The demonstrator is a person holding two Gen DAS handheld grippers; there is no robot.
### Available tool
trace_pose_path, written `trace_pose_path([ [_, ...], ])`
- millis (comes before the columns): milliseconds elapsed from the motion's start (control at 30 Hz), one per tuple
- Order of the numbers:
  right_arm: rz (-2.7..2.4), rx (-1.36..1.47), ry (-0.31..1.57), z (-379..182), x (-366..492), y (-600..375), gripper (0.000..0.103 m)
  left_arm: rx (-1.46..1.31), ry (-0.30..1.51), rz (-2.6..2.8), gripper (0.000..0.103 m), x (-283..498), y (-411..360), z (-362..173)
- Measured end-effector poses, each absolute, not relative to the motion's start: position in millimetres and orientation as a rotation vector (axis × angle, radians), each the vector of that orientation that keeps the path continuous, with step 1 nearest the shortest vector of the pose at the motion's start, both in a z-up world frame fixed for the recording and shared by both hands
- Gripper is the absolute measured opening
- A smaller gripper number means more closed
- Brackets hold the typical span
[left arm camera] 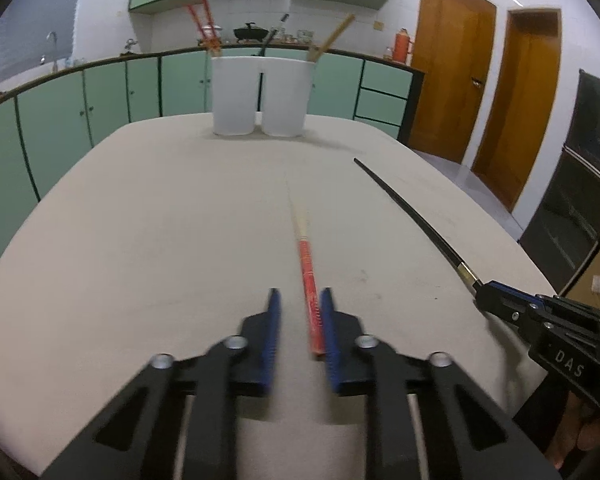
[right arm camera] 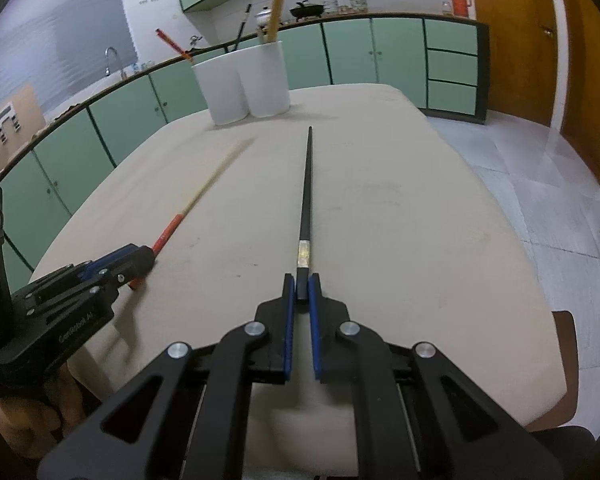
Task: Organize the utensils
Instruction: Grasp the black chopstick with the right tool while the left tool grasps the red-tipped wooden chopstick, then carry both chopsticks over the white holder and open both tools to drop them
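From the left wrist camera, the left tool [left arm camera: 300,322] has its blue pads either side of the thick end of the long chopstick with a red handle and pale wooden tip [left arm camera: 306,264]; the pad on the picture's right touches it, the other shows a gap in the motion blur, so I can't call it clamped from here. The chopstick runs straight ahead of the tool along the beige tabletop [left arm camera: 160,220] toward the two white cylindrical holders [left arm camera: 260,96], which stand side by side at the far end with other sticks already in them. Off to that tool's right, the right tool [left arm camera: 488,296] pinches the butt of the slim black chopstick with a metallic band [left arm camera: 412,216]. From the right wrist camera, the right tool [right arm camera: 302,296] is clenched on the black chopstick [right arm camera: 306,196], which points ahead at the white holders [right arm camera: 244,80]. To its left, the left tool [right arm camera: 136,258] looks closed around the red-handled chopstick [right arm camera: 188,204], whose butt pokes out behind the fingers, something the left camera cannot show. I'd judge this the pick-up step; next each stick wants lifting, carrying forward and tipping upright over a holder, probably with its own kind.
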State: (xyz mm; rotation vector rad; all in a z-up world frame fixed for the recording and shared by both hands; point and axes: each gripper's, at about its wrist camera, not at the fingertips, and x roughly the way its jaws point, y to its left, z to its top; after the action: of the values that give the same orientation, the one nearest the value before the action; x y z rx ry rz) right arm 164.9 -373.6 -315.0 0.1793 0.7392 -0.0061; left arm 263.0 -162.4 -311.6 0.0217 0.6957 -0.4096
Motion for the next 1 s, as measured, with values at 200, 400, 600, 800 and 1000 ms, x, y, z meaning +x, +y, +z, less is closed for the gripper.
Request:
trace_pose_path([
  [200,0.046,0.144,0.741,-314.9,172.0,-355.5,0.006,-0.018,0.664,-0.369,0.007,257.3,-145.9,-311.3],
  [400,0.083,0.129,0.744,-315.0,172.8,-343.1,0.006,0.055,0.696,-0.417,0.007,240.0,-141.2,-309.4],
  [600,0.087,0.128,0.741,-314.7,169.2,-341.6,0.008,0.076,0.686,-0.442,0.029,244.5,-138.4,-308.1],
  [800,0.077,0.116,0.739,-316.8,166.6,-339.3,0.009,0.099,0.652,-0.501,0.011,248.0,-145.1,-316.8],
  [1000,0.066,0.096,0.738,-317.0,172.2,-334.9,0.009,0.066,0.664,-0.502,0.006,250.8,-140.0,-314.8],
])
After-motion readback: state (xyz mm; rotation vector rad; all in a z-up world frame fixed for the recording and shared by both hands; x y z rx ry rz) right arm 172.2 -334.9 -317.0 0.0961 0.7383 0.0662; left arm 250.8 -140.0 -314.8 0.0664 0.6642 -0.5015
